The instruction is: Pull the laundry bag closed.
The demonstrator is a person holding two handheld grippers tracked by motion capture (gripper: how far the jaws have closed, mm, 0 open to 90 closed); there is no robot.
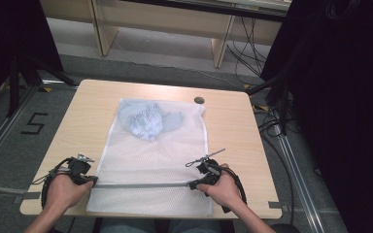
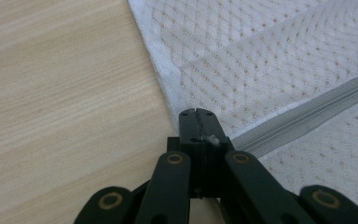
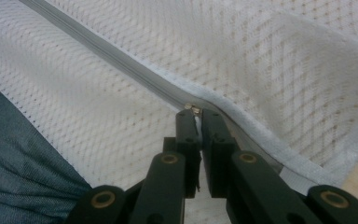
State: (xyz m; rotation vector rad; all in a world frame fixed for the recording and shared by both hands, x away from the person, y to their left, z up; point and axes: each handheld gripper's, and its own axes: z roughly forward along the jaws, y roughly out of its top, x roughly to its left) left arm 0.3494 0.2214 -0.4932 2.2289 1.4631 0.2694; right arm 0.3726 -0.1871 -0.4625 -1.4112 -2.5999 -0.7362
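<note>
A: Your left gripper [image 2: 198,122] is clamped on the mesh laundry bag [image 1: 150,160] at the zipper's [image 1: 141,185] left end; your right gripper [image 3: 196,116] pinches the zipper pull [image 3: 192,108], just short of the right end.

B: Risks?

A: Yank unevenly and the pull slips or mesh snags. No readable label on the bag; beyond the table [image 1: 233,126], the floor reads "5" [image 1: 33,123].

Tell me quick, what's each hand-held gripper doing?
Left hand-held gripper: shut on the mesh bag's edge.
Right hand-held gripper: shut on the zipper pull.
</note>
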